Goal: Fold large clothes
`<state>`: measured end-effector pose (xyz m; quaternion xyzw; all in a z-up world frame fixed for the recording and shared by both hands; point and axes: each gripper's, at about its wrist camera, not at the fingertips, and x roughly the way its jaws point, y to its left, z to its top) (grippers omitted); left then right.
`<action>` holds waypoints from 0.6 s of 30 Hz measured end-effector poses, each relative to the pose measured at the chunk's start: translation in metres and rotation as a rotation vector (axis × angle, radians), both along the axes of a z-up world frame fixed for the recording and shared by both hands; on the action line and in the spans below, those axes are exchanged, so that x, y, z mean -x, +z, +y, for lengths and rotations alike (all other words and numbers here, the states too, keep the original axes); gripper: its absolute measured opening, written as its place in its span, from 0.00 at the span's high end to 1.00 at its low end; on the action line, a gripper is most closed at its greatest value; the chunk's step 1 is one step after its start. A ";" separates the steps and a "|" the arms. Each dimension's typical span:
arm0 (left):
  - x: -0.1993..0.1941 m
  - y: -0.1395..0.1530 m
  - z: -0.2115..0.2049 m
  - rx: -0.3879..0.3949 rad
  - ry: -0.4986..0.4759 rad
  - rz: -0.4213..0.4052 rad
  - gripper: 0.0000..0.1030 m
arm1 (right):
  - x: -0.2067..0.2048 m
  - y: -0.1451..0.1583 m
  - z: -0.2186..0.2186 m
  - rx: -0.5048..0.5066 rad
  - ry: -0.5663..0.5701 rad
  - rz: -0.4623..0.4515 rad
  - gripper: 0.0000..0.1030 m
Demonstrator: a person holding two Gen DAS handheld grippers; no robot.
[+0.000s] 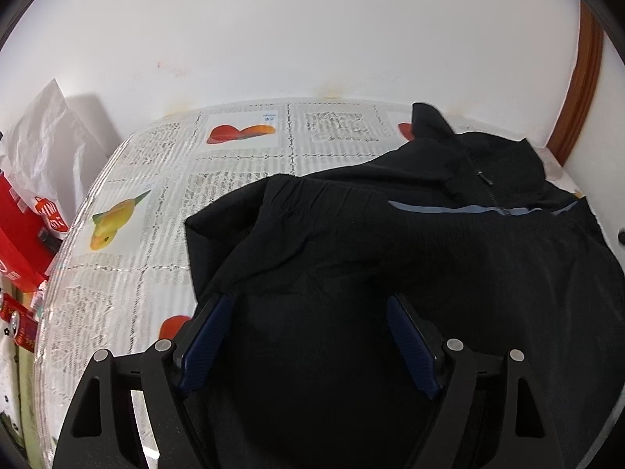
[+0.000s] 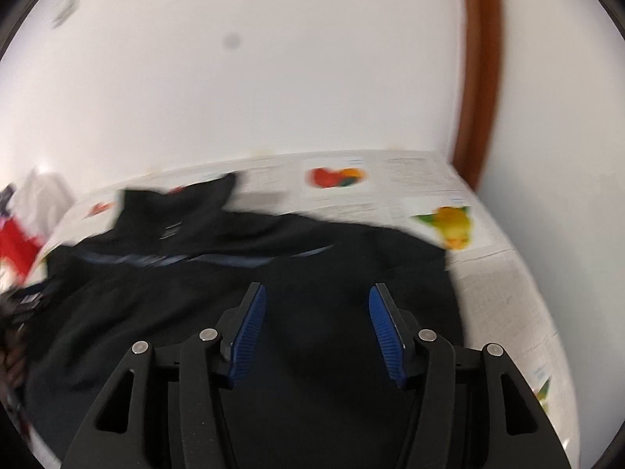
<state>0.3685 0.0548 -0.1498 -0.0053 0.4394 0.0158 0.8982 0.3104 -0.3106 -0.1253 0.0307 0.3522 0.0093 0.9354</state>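
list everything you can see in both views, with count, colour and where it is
jacket: 1, black with a light blue stripe and a zip, spread over the table's middle, a sleeve partly folded across it
tablecloth: 1, white lace pattern with red and yellow fruit pictures, covering the table
paper bag: 1, white, left of the table against the wall
red packaging: several pieces, count unclear, red with white print, beside the table's left edge
wooden trim: 1, brown, upright at the wall corner
wall: white, behind the table
left tool: 1, black with blue pads, open above the jacket
right tool: 1, black with blue pads, open above the jacket
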 end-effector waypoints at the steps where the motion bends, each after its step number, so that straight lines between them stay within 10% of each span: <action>1: 0.006 0.005 0.002 0.000 0.004 -0.005 0.22 | 0.008 0.002 0.017 0.013 0.024 0.005 0.46; 18: 0.196 0.017 0.104 0.059 0.121 0.031 0.19 | 0.136 -0.041 0.281 0.060 0.451 0.110 0.45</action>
